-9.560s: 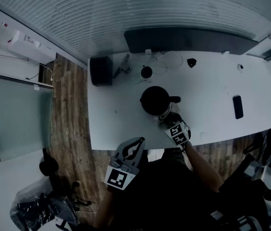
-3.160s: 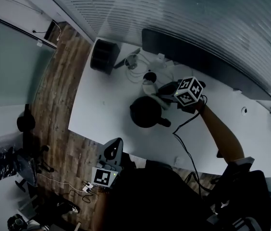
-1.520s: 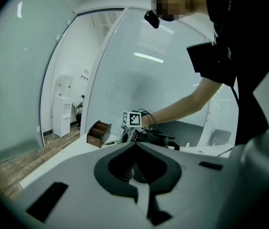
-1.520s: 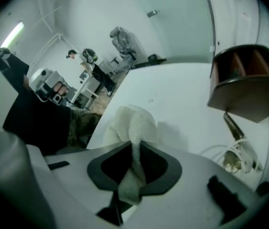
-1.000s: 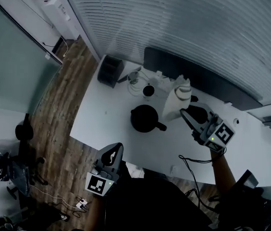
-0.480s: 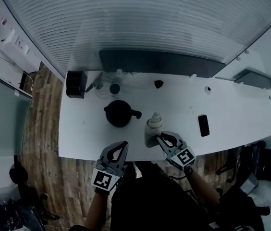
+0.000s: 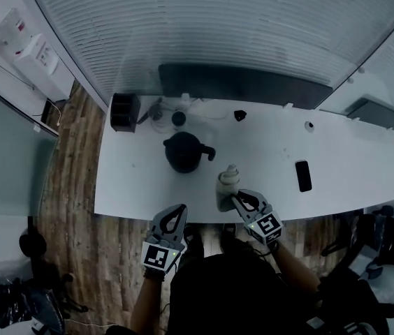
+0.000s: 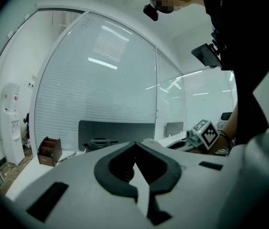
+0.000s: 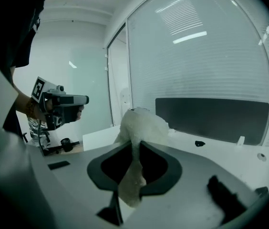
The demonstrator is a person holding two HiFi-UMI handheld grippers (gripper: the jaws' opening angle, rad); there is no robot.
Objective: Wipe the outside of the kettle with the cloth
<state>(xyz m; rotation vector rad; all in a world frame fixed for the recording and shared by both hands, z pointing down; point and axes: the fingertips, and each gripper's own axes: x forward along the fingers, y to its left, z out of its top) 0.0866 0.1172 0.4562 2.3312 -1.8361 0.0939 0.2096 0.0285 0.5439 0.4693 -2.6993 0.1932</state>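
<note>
The black kettle stands on the white table, left of its middle, handle to the right. A pale cloth hangs bunched from my right gripper, which is shut on it at the table's near edge, right of the kettle and clear of it. The right gripper view shows the cloth pinched between the jaws and rising above them. My left gripper is shut on nothing, held off the near table edge. Its own view shows the kettle far ahead.
A dark box sits at the table's far left corner, with small items and cables beside it. A long dark panel runs along the back edge. A phone lies to the right. Wooden floor is on the left.
My right gripper has carried the cloth from behind the kettle, round its right side, to the near table edge. In the last half second both grippers have barely moved.
</note>
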